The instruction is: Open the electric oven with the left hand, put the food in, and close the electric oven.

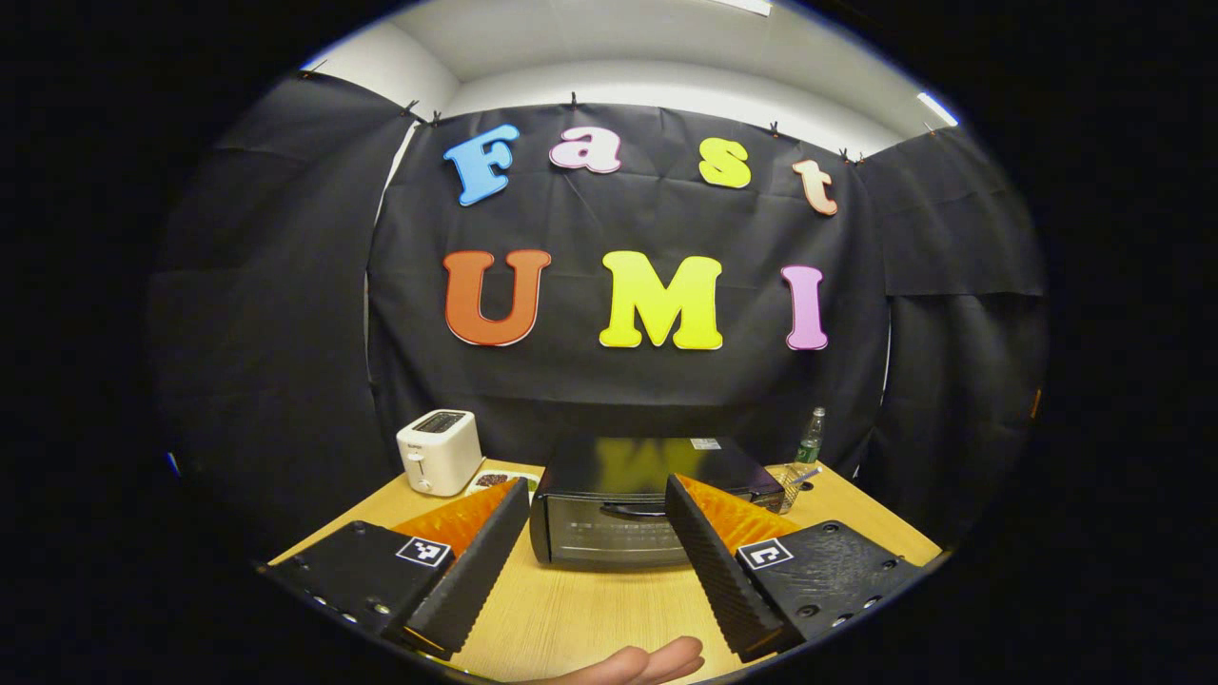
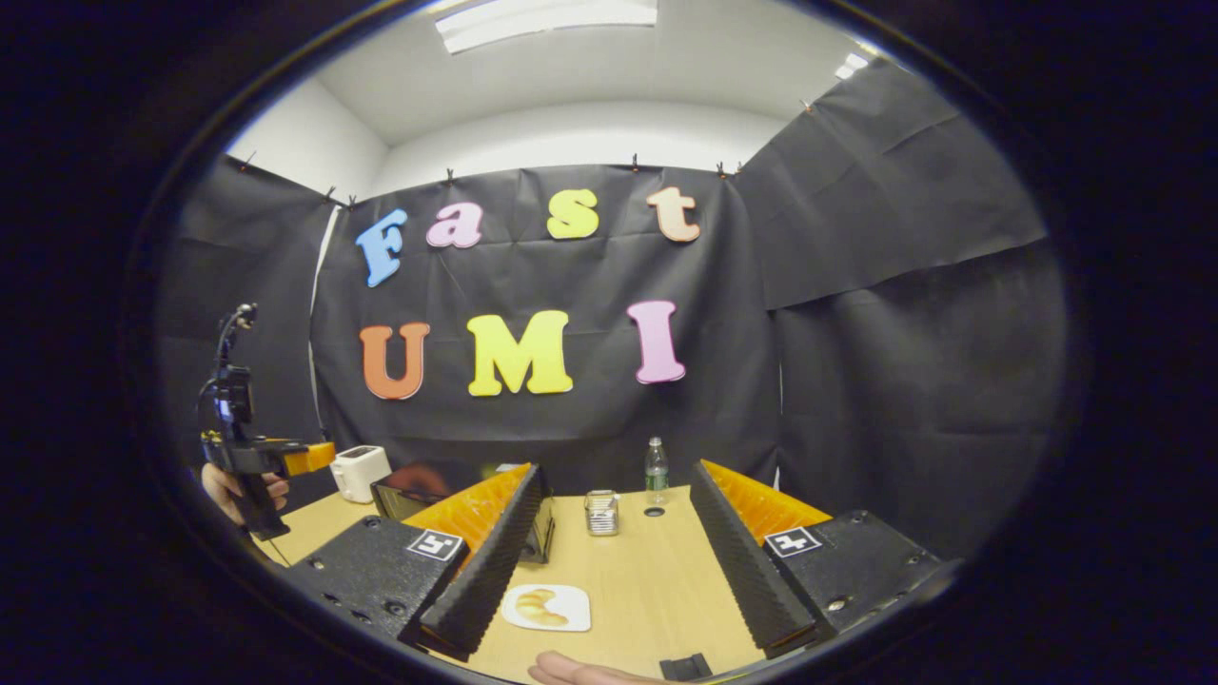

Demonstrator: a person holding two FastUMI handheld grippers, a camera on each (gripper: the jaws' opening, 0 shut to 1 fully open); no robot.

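The black electric oven (image 1: 628, 504) stands on the wooden table (image 1: 571, 618), door closed, its handle (image 1: 633, 511) facing me. My left gripper (image 1: 598, 499) hovers open in front of it, short of the door, nothing between its fingers. In the right gripper view, a croissant (image 2: 538, 606) lies on a white plate (image 2: 546, 609) on the table (image 2: 647, 580), near the left finger. My right gripper (image 2: 617, 495) is open above the table and holds nothing. The oven (image 2: 419, 490) sits partly hidden behind that left finger. The left gripper (image 2: 266, 459), held by a hand, appears far left.
A white toaster (image 1: 438, 451) stands at the back left, with a small dish (image 1: 495, 480) beside it. A green bottle (image 1: 810, 440) and a wire basket (image 1: 788, 483) sit right of the oven. A hand's fingers (image 1: 638, 663) rest at the table's near edge.
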